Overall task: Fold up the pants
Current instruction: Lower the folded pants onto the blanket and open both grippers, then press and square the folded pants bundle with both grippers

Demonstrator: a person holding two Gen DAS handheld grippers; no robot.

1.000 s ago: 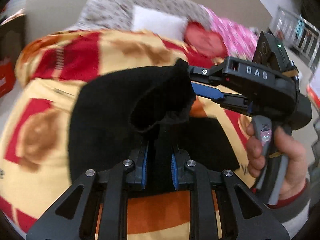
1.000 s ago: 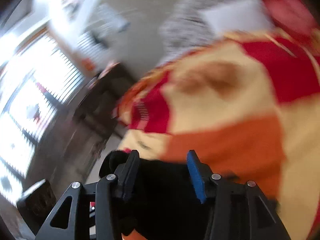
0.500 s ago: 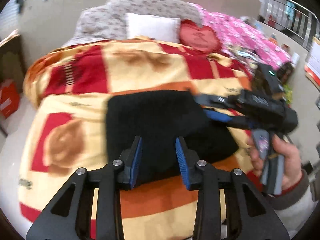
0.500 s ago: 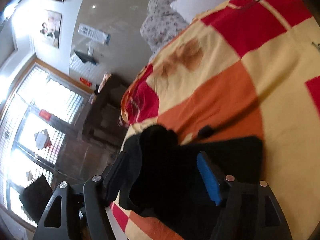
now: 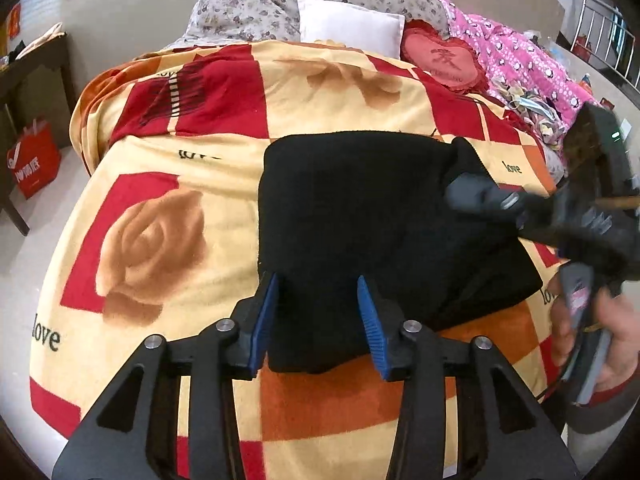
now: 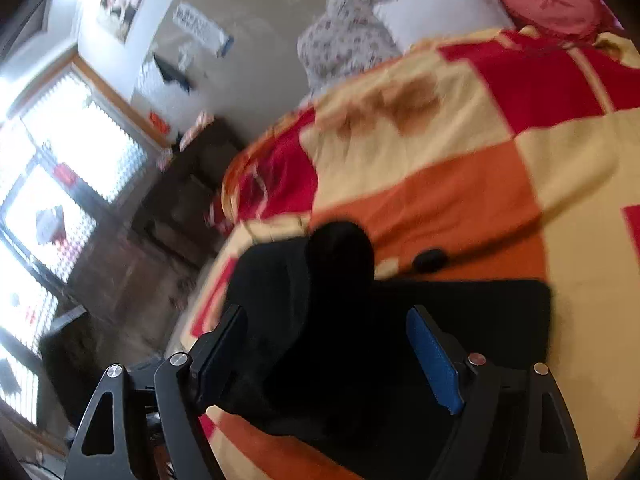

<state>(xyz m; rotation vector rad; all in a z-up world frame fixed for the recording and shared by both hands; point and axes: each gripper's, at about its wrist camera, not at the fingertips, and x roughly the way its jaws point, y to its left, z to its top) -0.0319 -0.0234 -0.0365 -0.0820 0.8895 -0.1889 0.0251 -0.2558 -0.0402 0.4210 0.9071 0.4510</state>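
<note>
Only the left wrist view shows the folded black pants (image 5: 384, 232) whole on the bed's blanket (image 5: 160, 216); the left tool (image 5: 316, 320) straddles their near edge, jaws opening, gripping nothing. Meanwhile the right tool (image 6: 326, 356) stands wide, unclamped, over a raised fold.

A checked blanket (image 5: 208, 184) in red, cream and orange, printed with brown roses and the word "love", covers the bed ahead of the gripper. Beyond it, at the far end, lie a white pillow (image 5: 350, 24), a flowered quilt (image 5: 248, 12) and a red heart-shaped cushion (image 5: 442, 60), with pink dotted bedding (image 5: 524, 60) to the right. Off to the left, a red bag (image 5: 34, 160) stands on the floor beside dark wooden furniture (image 6: 188, 184). Bright windows (image 6: 48, 184) show further left.
</note>
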